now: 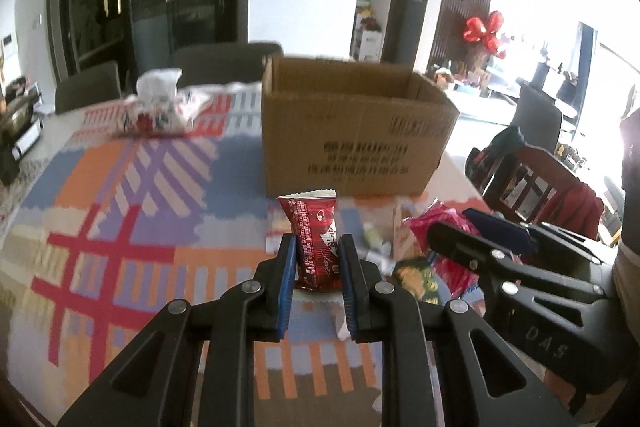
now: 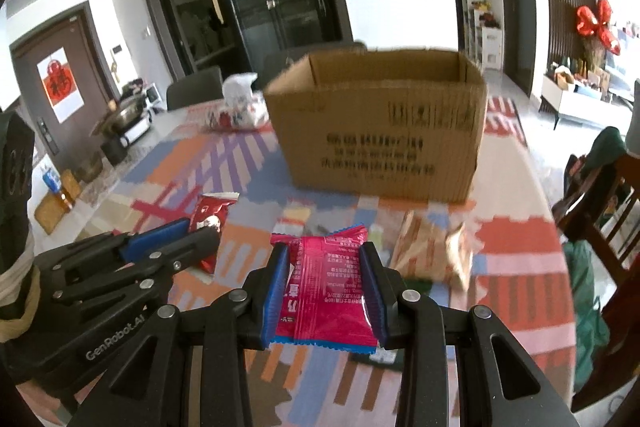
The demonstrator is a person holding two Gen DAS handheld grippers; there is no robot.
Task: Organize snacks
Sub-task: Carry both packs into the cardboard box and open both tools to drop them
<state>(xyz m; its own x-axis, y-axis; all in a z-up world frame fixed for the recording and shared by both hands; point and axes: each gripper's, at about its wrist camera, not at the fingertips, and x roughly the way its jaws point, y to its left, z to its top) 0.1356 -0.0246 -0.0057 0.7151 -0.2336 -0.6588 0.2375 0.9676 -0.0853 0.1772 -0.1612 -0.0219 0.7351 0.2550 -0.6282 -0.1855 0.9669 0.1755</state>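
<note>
At the bottom centre of each wrist view the jaws are clamped on a snack: the left gripper (image 1: 318,259) pinches a dark red packet (image 1: 314,239), the right gripper (image 2: 326,283) a pink packet (image 2: 326,291). Both tilt downward above the patterned worktop (image 1: 120,227). More snacks (image 2: 434,253) lie mid-frame. Beyond, the open cardboard box (image 2: 380,139) is probably where they go.
</note>
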